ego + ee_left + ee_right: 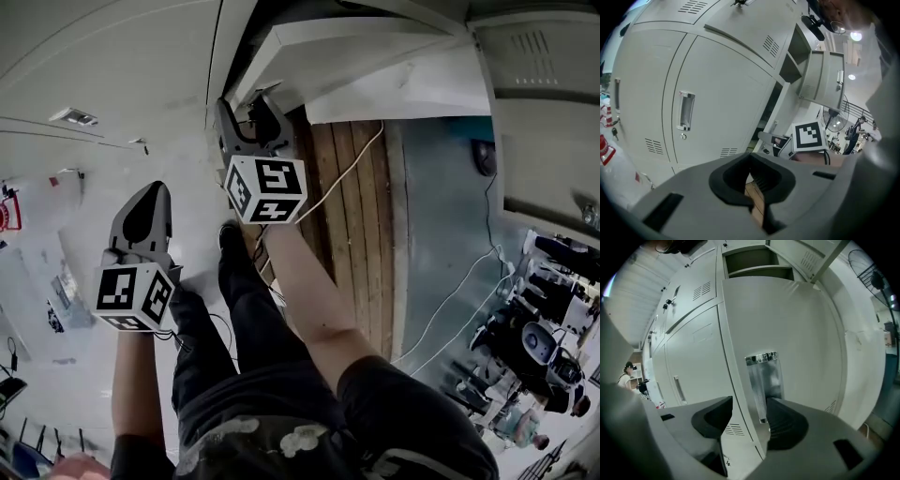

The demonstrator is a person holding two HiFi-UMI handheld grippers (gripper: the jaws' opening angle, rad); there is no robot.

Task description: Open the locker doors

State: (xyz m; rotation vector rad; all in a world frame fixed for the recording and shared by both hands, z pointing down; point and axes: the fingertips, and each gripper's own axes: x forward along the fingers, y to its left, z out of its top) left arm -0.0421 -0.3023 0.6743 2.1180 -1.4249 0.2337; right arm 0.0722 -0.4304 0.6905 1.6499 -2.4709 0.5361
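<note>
R gripper (pixel 749 404) jaws apart, straddling locker door (pixel 801 324) edge at handle (pixel 764 376) (unclamped); L gripper (pixel 751 161) clenched, empty.

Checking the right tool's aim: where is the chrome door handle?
In the right gripper view, the chrome handle sits mid-frame on the locker door, near its left edge, directly ahead of the right tool.

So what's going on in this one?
A person is working at a bank of grey lockers with handheld tongs. The right tongs stand open astride the edge of a locker door, right at its chrome recessed handle, not yet clamped. The left tongs are shut, empty, held back.
</note>
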